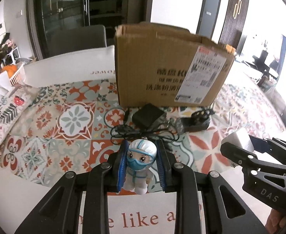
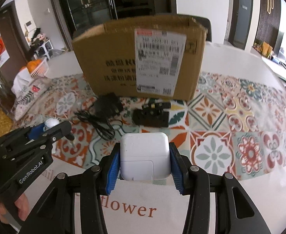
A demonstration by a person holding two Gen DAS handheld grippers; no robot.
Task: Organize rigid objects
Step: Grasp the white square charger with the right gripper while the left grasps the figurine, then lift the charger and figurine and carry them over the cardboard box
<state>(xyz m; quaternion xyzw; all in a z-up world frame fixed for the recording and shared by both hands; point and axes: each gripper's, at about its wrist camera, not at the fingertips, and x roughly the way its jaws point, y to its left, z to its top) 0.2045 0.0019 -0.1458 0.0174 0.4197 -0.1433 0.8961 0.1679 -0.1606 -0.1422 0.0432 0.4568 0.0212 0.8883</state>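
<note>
— Report on the left gripper (image 1: 142,167)?

— Its blue pads (image 1: 123,164) are clamped on a small figurine (image 1: 140,163): white protective suit, hooded head, blue goggles and mask, a keyring loop on top. It is held above the patterned tablecloth (image 1: 74,117).

— And the right gripper (image 2: 144,160)?

— Closed on a white square power adapter (image 2: 144,156), rounded corners, held above the cloth's near edge.

— Remaining items?

— A black charger with tangled cord (image 2: 105,113) and a black multi-pin plug adapter (image 2: 152,115) lie on the cloth, just in front of an upright cardboard box (image 2: 139,58).

— Legible writing?

— The box carries a white shipping label (image 2: 158,60) and dark printed characters, too blurred to read. The cloth's border reads "flower" and "like a". The gripper bodies read "GenRobot.AI" and "DAS".
</note>
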